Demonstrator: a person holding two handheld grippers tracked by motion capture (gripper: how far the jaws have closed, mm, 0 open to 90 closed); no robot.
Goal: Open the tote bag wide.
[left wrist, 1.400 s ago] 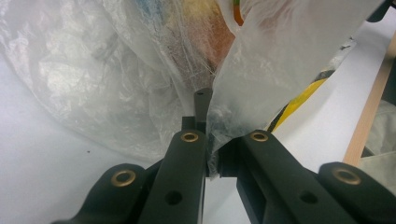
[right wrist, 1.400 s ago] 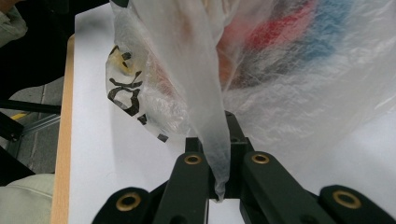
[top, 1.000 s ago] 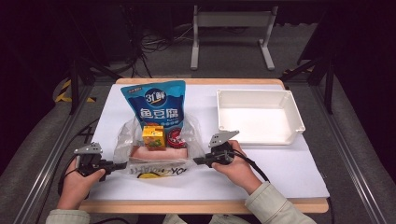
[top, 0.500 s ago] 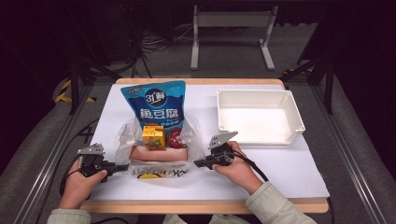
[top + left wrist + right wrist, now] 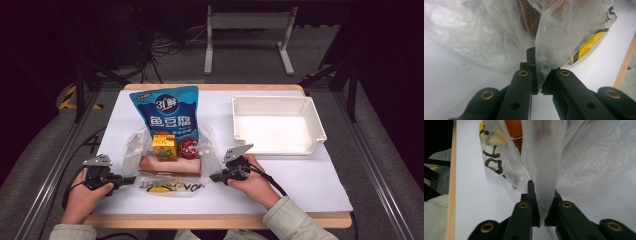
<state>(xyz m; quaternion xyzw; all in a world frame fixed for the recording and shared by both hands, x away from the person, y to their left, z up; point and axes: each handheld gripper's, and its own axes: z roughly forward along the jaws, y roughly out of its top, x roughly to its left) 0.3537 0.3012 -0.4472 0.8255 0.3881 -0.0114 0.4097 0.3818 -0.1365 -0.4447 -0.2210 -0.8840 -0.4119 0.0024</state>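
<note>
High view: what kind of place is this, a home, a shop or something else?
Probably a lab or recording studio, not a home. The white-covered table stands on a metal frame, loose cables lie on the dark floor behind it, and groceries in a plastic bag look staged.

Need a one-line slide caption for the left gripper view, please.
Left gripper, its black jaws pinching a fold of the clear plastic bag above the white table.

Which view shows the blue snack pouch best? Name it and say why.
The high view: the blue snack pouch lies whole there, label up, its lower edge behind the clear plastic bag. The left gripper view and right gripper view look into bag film pinched in their jaws, with nothing recognisable of the pouch.
</note>
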